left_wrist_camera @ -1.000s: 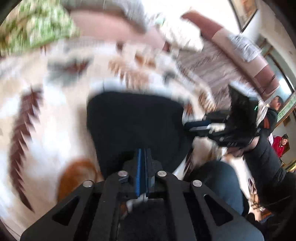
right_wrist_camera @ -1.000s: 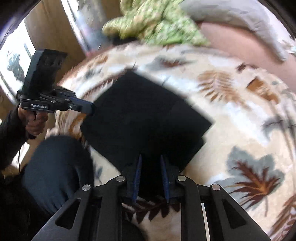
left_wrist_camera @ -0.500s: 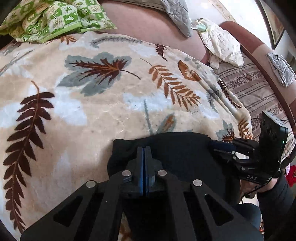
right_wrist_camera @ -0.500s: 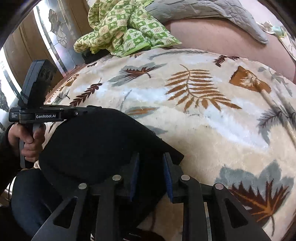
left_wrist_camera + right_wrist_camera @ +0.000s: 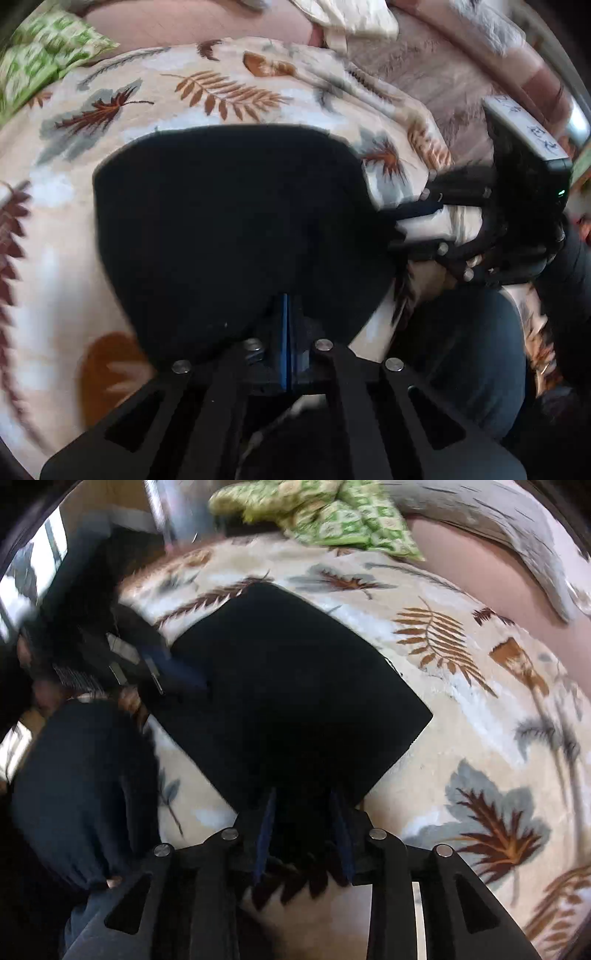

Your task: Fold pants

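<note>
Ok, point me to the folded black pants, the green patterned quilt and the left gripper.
Folded black pants (image 5: pixel 295 686), right wrist view, middle of the top layer.
Green patterned quilt (image 5: pixel 332 520), right wrist view, its bunched centre.
Left gripper (image 5: pixel 286 325), left wrist view, between its shut blue fingers.

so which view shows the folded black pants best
The right wrist view: the black pants lie as a flat folded square with clear edges on the leaf blanket. In the left wrist view they look rounded, near edge hidden behind the left gripper.

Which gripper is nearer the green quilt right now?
Left. The left gripper pinches the pants on the side toward the green quilt; the right gripper works the far side.
</note>
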The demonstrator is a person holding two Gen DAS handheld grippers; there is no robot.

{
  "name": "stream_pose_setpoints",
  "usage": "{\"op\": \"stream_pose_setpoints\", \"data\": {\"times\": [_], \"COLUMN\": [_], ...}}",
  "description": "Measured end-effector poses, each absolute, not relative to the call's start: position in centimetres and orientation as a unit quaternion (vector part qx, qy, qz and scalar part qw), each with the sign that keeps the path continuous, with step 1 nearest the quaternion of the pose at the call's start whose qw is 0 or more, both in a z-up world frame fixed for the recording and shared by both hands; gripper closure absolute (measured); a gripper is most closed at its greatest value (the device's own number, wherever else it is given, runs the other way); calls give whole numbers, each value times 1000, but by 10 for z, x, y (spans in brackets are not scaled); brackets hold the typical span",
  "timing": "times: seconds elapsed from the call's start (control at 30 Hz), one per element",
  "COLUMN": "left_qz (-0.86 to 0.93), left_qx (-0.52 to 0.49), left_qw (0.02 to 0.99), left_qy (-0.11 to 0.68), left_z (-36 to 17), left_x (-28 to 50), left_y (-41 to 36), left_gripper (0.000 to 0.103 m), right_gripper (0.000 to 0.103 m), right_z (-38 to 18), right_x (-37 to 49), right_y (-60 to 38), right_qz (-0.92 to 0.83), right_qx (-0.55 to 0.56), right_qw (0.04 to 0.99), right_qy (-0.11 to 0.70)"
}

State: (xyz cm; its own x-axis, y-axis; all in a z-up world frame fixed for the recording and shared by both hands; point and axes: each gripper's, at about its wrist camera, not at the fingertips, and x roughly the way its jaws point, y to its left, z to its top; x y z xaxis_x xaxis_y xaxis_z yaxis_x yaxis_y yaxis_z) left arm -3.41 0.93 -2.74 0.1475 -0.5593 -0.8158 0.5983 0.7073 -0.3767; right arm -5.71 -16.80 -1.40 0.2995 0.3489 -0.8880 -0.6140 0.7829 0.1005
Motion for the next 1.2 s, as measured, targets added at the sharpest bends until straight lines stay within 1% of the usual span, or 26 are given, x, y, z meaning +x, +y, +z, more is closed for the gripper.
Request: {"op": "stream_pose_setpoints", "data": {"times": [0.07,0.17,0.23,0.27,0.3,0.33,0.37,0.4,0.47,0.53,0.6,0.67,0.7,0.73,0.77,0.8,0.83,0.87,1.0,1.07,1.13,1.17,1.2], "left_qz": [-385,-386,-388,-389,-385,-376,-353,-334,-307,-288,-296,-314,-315,-316,-320,-315,-315,-318,-341,-343,-338,-330,-309], "left_qx": [-24,-21,-24,-40,-53,-61,-74,-94,-147,-172,-203,-245,-256,-261,-266,-260,-243,-226,-190,-180,-160,-156,-147], "left_qw": [748,758,776,789,798,808,821,825,808,791,773,761,756,754,749,754,761,767,783,783,782,780,778], "left_qy": [541,526,498,475,461,450,442,447,481,511,523,513,513,513,515,515,513,509,485,488,499,508,526], "left_z": [-28,-17,5,19,25,29,31,26,2,-24,-42,-48,-50,-51,-51,-44,-37,-28,3,6,-6,-14,-28], "left_x": [-26,-33,-39,-40,-36,-32,-26,-17,1,12,13,13,13,13,14,12,11,12,31,51,71,77,85], "left_y": [19,22,28,39,50,59,73,84,102,107,106,108,108,107,105,101,95,90,59,39,23,20,14], "left_gripper": [102,102,96,83,60,48,41,41,41,41,41,41,46,54,68,76,78,81,81,81,80,78,71], "right_gripper": [72,69,66,64,58,53,52,50,50,50,52,52,54,60,63,70,75,76,77,77,76,76,74], "right_z": [-14,-8,3,5,7,5,0,-5,-23,-49,-66,-68,-68,-67,-67,-66,-65,-62,-35,-22,-22,-29,-41], "right_x": [-54,-56,-60,-59,-57,-54,-50,-47,-39,-28,-21,-16,-17,-17,-17,-18,-18,-19,-6,9,23,30,36], "right_y": [-174,-176,-186,-193,-205,-223,-235,-242,-258,-266,-265,-265,-263,-263,-263,-266,-267,-269,-295,-313,-326,-331,-333], "right_qz": [301,301,305,307,306,301,294,292,294,310,321,339,340,340,343,344,343,340,316,301,290,281,267], "right_qx": [-103,-96,-70,-51,-14,42,86,115,188,260,292,303,302,299,302,307,307,305,304,299,298,298,297], "right_qw": [797,800,809,813,818,824,824,822,808,776,750,744,743,745,745,744,746,751,782,794,794,788,778], "right_qy": [513,511,498,493,486,478,476,475,474,484,499,490,491,490,487,484,482,476,443,436,443,460,485]}}
